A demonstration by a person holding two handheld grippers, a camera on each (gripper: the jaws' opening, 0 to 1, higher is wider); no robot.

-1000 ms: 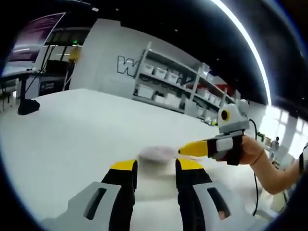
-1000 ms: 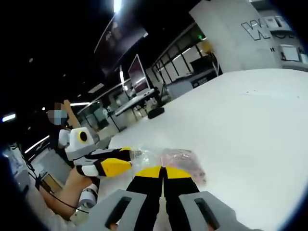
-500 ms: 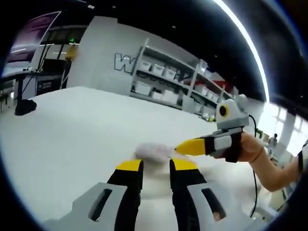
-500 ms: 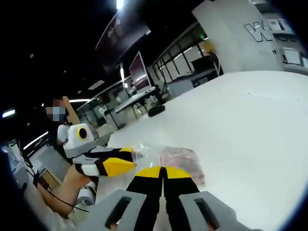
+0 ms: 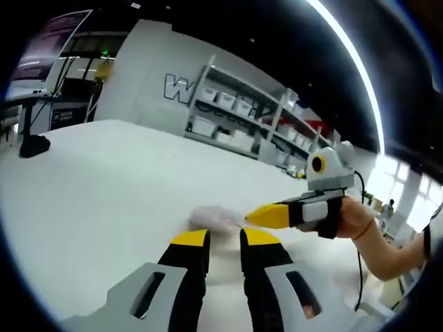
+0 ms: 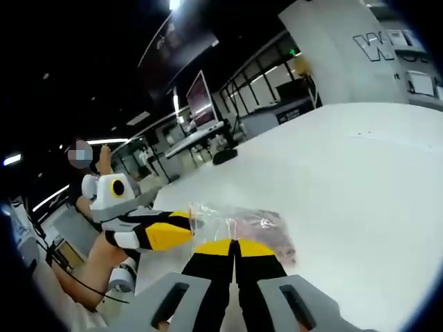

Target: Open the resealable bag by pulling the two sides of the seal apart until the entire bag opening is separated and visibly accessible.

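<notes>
A clear resealable bag [image 6: 246, 225] with pinkish contents lies on the white table [image 6: 360, 173]. My right gripper [image 6: 235, 246] is shut on the bag's near edge, its yellow tips pressed together. My left gripper [image 6: 185, 228] reaches in from the left, with its yellow tips at the bag's left rim. In the left gripper view the bag [image 5: 211, 218] sits just beyond my left gripper [image 5: 225, 238], whose jaws stand a narrow gap apart. From the right, the yellow tip of the right gripper [image 5: 255, 217] touches the bag. Whether film lies between the left jaws is hidden.
The white table [image 5: 104, 180] stretches wide around the bag. A black object [image 5: 33, 145] sits near its far edge. Shelves with bins [image 5: 242, 124] line the back wall. A hand [image 5: 360, 221] holds the right gripper. Desks with a monitor [image 6: 197, 104] stand beyond the table.
My left gripper's jaws have narrowed step by step. The right gripper has stayed shut at the bag's edge. The bag's film now rises a little higher on the left.
</notes>
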